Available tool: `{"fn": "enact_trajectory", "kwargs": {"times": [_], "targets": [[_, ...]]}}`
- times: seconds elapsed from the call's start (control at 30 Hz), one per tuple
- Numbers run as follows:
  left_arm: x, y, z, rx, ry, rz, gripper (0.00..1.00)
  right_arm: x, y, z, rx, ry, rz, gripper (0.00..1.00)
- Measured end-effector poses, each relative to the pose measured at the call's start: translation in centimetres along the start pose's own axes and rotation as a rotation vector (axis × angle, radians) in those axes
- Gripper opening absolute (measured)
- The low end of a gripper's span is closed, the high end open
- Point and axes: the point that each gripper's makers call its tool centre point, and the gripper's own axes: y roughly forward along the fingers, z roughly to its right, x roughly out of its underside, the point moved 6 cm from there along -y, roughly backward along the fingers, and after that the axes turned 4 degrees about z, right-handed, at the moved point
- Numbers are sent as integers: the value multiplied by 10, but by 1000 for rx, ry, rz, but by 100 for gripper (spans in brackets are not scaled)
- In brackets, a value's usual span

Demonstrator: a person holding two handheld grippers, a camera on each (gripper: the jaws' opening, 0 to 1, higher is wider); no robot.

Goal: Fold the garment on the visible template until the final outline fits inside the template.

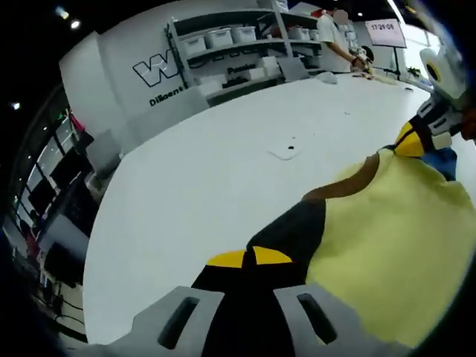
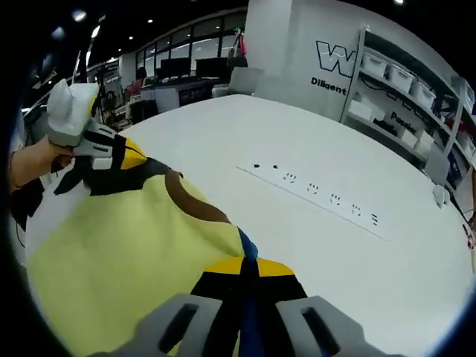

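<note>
White counter (image 2: 357,141) carrying a long white power strip (image 2: 316,191); behind it, a white wall with dark lettering (image 1: 160,74) and shelves (image 1: 238,48) holding white storage bins (image 1: 219,37).

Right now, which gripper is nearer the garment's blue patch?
Right. The right gripper pinches the garment at the blue patch; the left gripper holds a black part, across the yellow panel from it.

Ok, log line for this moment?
left gripper: shut on garment | right gripper: shut on garment | garment lifted over table
</note>
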Motion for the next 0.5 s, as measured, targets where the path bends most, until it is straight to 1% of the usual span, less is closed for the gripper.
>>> {"fn": "enact_trajectory", "kwargs": {"times": [0.03,0.1,0.17,0.2,0.27,0.33,0.37,0.4,0.47,0.5], "targets": [[3,1,0,-3,-1,-30,4,1,2,0,-1,13,-4,0],[6,4,2,-4,-3,-66,4,1,5,2,4,36,-6,0],[7,5,3,-17,-1,-77,4,2,7,4,9,48,-7,0],[6,5,1,-33,20,-68,4,3,9,5,11,55,-6,0],[5,6,1,-36,42,-91,4,4,10,4,8,61,-6,0],[6,6,-3,-52,36,-113,4,4,11,3,1,78,0,0],[6,6,-6,-60,30,-127,4,2,12,1,-20,133,16,0],[6,6,-6,-59,37,-131,4,-1,11,0,-37,184,41,0],[7,5,-8,-61,38,-139,4,-1,9,3,-40,184,46,1],[5,5,-6,-25,21,-109,4,0,8,3,-35,162,42,2]]}}
